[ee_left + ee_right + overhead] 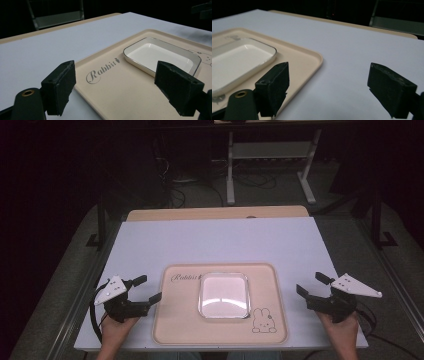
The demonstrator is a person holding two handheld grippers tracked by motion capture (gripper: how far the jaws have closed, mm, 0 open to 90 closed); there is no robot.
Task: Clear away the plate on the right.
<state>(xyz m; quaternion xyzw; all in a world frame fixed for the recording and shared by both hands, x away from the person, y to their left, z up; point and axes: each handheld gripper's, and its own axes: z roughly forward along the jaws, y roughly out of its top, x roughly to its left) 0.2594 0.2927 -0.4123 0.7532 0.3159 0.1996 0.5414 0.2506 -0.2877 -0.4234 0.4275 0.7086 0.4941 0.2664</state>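
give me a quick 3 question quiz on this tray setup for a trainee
1. True or false: the white dish stands on the beige tray.
2. Which drawing is printed on the tray next to the dish? A) a rabbit B) a cat C) a star
3. Fill in: the jaws of both the left hand-held gripper and the right hand-held gripper are ____, with nothing between them.

Key: 1 true; 2 A, the rabbit sits at the dish's near right corner in the high view; 3 open.
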